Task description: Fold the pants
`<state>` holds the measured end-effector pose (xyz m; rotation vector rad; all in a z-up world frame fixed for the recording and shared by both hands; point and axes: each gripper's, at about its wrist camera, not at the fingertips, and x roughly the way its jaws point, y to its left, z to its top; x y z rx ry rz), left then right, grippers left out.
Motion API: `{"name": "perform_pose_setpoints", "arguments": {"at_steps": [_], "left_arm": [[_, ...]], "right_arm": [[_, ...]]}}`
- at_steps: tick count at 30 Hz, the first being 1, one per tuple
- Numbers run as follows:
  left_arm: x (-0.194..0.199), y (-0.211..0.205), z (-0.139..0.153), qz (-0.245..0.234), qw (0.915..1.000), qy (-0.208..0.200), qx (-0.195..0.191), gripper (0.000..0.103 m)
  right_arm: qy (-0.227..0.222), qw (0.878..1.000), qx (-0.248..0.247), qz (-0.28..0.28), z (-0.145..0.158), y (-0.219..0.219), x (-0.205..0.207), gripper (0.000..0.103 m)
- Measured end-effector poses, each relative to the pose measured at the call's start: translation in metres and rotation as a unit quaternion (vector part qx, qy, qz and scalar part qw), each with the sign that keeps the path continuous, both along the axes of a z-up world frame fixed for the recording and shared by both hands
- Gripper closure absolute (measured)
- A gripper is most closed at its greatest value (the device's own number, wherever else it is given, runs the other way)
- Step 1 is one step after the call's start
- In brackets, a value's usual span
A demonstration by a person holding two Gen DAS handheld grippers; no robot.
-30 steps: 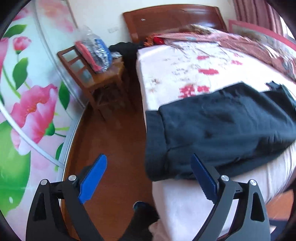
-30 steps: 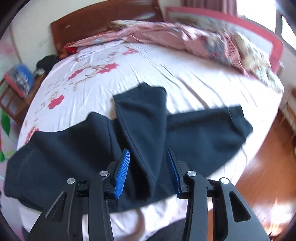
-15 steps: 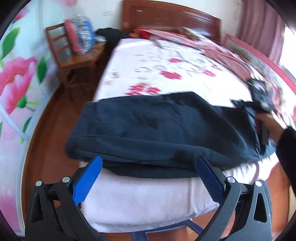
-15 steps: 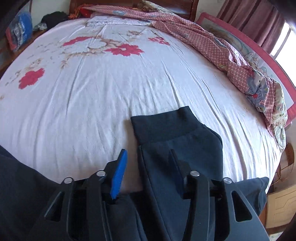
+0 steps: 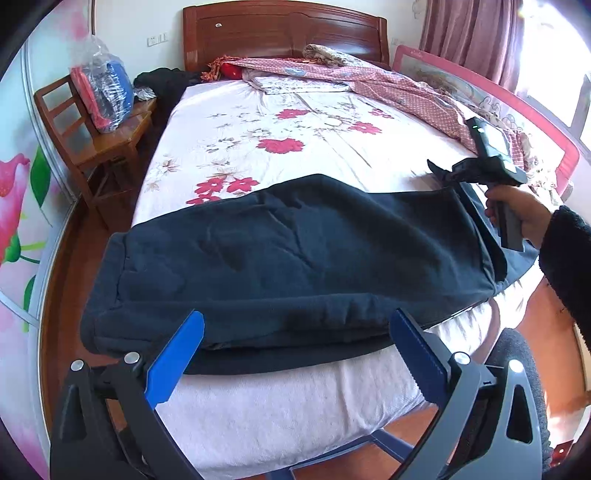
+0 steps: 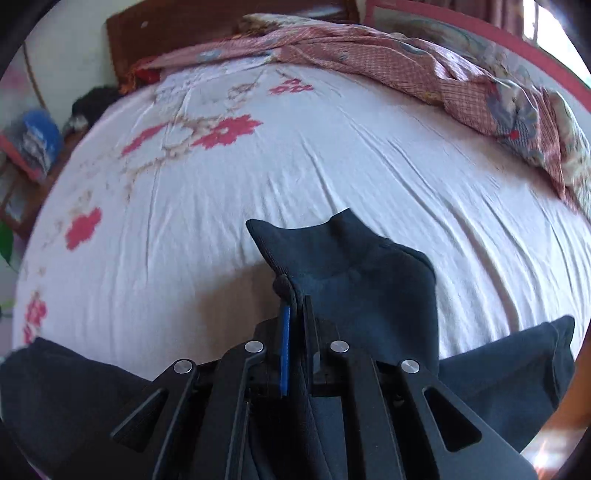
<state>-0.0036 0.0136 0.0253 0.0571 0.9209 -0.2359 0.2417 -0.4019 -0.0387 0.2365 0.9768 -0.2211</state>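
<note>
Across the near edge of the bed [image 5: 332, 406], seen from the left wrist, the dark navy fleece pants [image 5: 288, 258] lie spread sideways on the white sheet with red flowers [image 5: 280, 144], their lower hem hanging just over the mattress side. The left tool [image 5: 295, 354], black with blue pads, hovers just short of the pants with its jaws spread wide and nothing between them. At the right end of the pants, the person's right hand [image 5: 517, 210] grips the handle of the right tool [image 5: 443, 173], which sits at the far corner of the cloth. Left of the bed stands a brown wooden chair [image 5: 96, 144] carrying a clear plastic bag of red and blue clothes [image 5: 105, 96]. A pink checked quilt [image 5: 399, 92] is bunched along the far right side of the bed, below the brown wooden headboard [image 5: 284, 33].

From the right wrist, the right tool [image 6: 295, 317] is clenched on a raised fold of the pants [image 6: 354, 280]; the cloth runs between the pressed-together pads and stands up in front of them. More of the pants spreads to both sides below, resting on the sheet [image 6: 258, 177]. The quilt [image 6: 424, 70] lies beyond, towards the headboard [image 6: 125, 48].
</note>
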Motion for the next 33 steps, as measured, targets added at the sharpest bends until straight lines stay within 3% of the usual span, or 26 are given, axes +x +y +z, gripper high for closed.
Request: {"name": "perform_pose_setpoints", "arguments": {"at_steps": [4, 9, 12, 15, 19, 22, 25, 28, 30, 31, 33], "left_arm": [[0.006, -0.009, 0.005, -0.016, 0.9998, -0.01, -0.001, 0.002], [0.012, -0.03, 0.013, -0.042, 0.9988, -0.022, 0.013, 0.002], [0.014, -0.045, 0.018, -0.062, 0.9976, -0.025, 0.018, 0.002], [0.013, -0.061, 0.021, -0.081, 0.9959, -0.029, 0.029, 0.002], [0.011, -0.077, 0.024, -0.102, 0.9933, -0.034, 0.043, 0.002], [0.009, -0.087, 0.027, -0.112, 0.9918, -0.035, 0.051, 0.002], [0.004, -0.089, 0.032, -0.121, 0.9903, -0.044, 0.051, 0.002], [-0.001, -0.089, 0.031, -0.127, 0.9896, -0.052, 0.042, 0.002], [-0.001, -0.088, 0.023, -0.117, 0.9913, -0.045, 0.041, 0.002], [-0.001, -0.087, 0.017, -0.107, 0.9927, -0.034, 0.045, 0.002], [-0.005, -0.085, 0.003, -0.089, 0.9949, -0.019, 0.043, 0.002]], "right_arm": [[-0.075, 0.992, 0.081, -0.066, 0.037, -0.063, -0.05, 0.098], [-0.158, 0.961, 0.166, -0.157, 0.05, -0.149, -0.134, 0.098], [-0.186, 0.939, 0.201, -0.21, 0.03, -0.188, -0.184, 0.098], [-0.178, 0.918, 0.229, -0.268, -0.009, -0.216, -0.223, 0.098], [-0.165, 0.893, 0.266, -0.324, -0.063, -0.227, -0.255, 0.098], [-0.184, 0.87, 0.301, -0.344, -0.076, -0.226, -0.267, 0.098], [-0.198, 0.882, 0.277, -0.326, -0.058, -0.222, -0.267, 0.098], [-0.155, 0.888, 0.261, -0.346, -0.067, -0.226, -0.263, 0.098], [-0.111, 0.89, 0.275, -0.346, -0.088, -0.23, -0.256, 0.092], [-0.123, 0.883, 0.283, -0.354, -0.088, -0.229, -0.259, 0.089], [-0.137, 0.877, 0.296, -0.352, -0.083, -0.227, -0.264, 0.047]]}}
